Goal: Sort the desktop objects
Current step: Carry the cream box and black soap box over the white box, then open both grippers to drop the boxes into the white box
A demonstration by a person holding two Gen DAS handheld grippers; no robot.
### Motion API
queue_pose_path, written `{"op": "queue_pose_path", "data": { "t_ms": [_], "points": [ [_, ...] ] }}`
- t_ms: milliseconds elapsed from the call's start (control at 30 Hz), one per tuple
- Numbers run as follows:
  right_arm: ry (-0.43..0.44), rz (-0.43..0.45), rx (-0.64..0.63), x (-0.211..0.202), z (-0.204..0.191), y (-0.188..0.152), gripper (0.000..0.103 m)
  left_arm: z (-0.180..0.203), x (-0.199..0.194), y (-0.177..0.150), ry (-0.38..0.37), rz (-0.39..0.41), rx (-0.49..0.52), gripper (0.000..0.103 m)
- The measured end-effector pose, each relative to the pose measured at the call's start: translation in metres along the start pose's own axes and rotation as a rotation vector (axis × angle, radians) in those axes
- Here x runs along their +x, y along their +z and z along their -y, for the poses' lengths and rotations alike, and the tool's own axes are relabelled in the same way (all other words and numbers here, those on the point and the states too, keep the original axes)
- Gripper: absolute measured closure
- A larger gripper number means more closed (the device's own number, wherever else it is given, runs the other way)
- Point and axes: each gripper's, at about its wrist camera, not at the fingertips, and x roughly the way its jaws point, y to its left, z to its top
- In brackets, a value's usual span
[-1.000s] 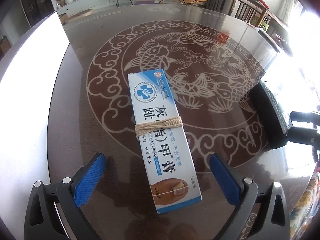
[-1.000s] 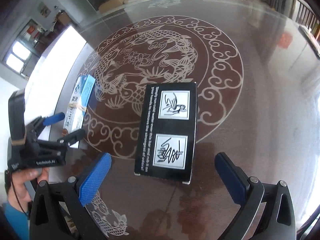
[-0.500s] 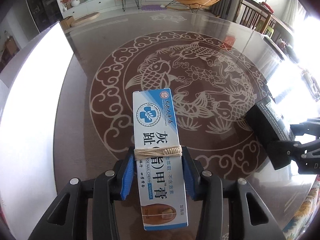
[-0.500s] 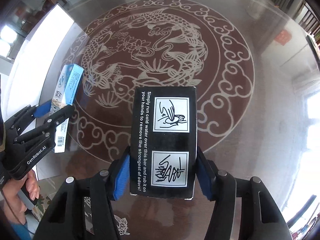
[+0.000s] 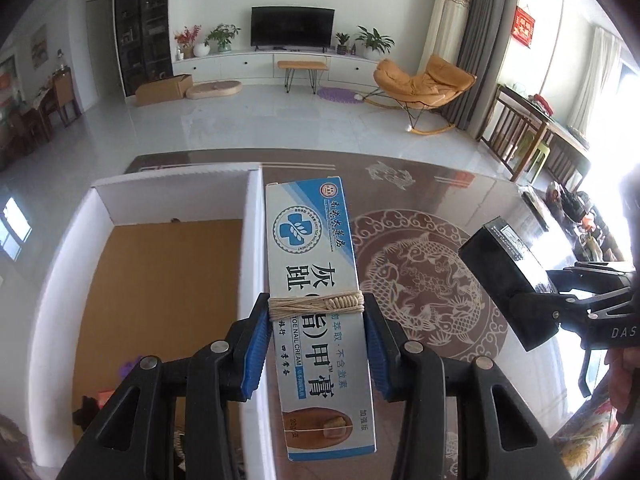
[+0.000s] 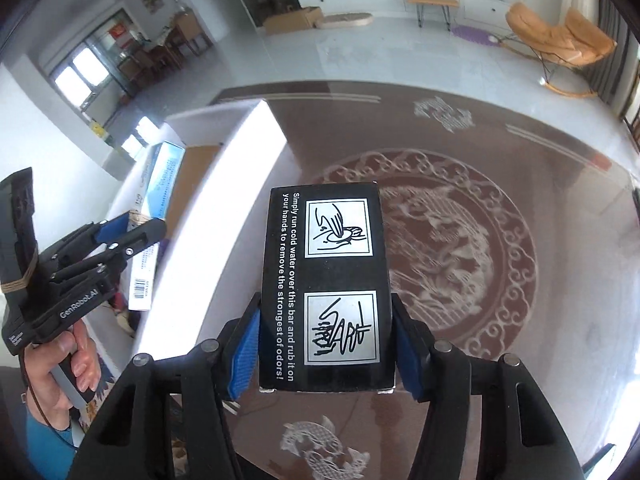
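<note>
While my left gripper (image 5: pixel 316 344) clamped its blue pads (image 5: pixel 256 350) against the long sides of the blue-and-white cardboard nail-cream carton (image 5: pixel 316 300), just below the band of tan twine (image 5: pixel 316 305) wound around its middle, the carton was lifted clear of the table and pointed away from me. It hung over the right-hand wall of the white cardboard box with a brown floor (image 5: pixel 252 248), its length running along that wall. From the right wrist camera the same carton (image 6: pixel 160 184) showed just beyond the near wall of the box (image 6: pixel 224 208), with my left gripper (image 6: pixel 132 236) pinching it.

My right gripper (image 6: pixel 326 350) was closed on the black rectangular carton printed with two silver hand-washing pictures (image 6: pixel 326 280), the pads (image 6: pixel 244 354) pressing its two long sides near the close end. That carton was also held in the air, to the right of the white box and well apart from it, above the dark glossy table with the pale fish-and-cloud medallion (image 6: pixel 500 280). In the left wrist view it (image 5: pixel 496 276) appeared far right of the box.
</note>
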Motion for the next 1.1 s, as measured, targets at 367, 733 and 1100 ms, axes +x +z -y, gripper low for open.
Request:
{"op": "queue_pose_path", "data": {
  "t_ms": [367,733,1100],
  "points": [
    [0.244,0.040,-0.241,0.101,-0.229,0.018,0.045,-0.152,0.013,-0.055,0.202,-0.127,-0.154,0.060],
    [0.173,-0.096,-0.340,0.214,-0.281,-0.014,0.042,-0.212,0.052,-0.108,0.237,-0.260,-0.270,0.056],
    [0.128,-0.056,-0.310,0.187,-0.246,0.004,0.015,-0.190,0.026,-0.097,0.374,-0.150,-0.301,0.016]
  ]
}}
